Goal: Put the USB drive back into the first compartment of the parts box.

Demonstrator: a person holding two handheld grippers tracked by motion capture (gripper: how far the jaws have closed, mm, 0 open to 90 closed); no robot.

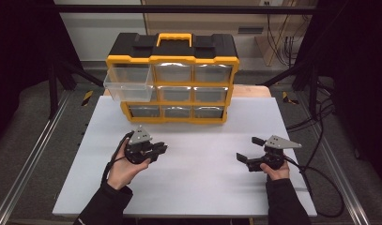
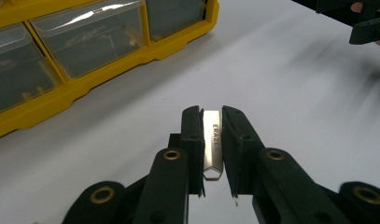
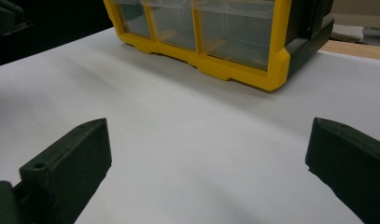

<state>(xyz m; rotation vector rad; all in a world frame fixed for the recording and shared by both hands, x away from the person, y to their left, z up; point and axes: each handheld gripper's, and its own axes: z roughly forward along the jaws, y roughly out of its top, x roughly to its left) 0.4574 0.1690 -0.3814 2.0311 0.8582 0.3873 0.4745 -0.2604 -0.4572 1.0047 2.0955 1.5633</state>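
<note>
Clamping a small eraser between its jaws, the left hand-held gripper hangs over the white bench, in front of the yellow drawer cabinet. The eraser looks wrapped in a shiny sleeve, though the print is hard to read. One clear drawer at the cabinet's upper left stands pulled out. The right hand-held gripper sits well apart, jaws wide and empty.

My left gripper: black body, grey three-cornered plate on top, black cable trailing | my jaws: matt black blocks on arms with brass-ringed pivot holes | my right gripper: same black build, grey plate, black cable | sleeves: black, long
</note>
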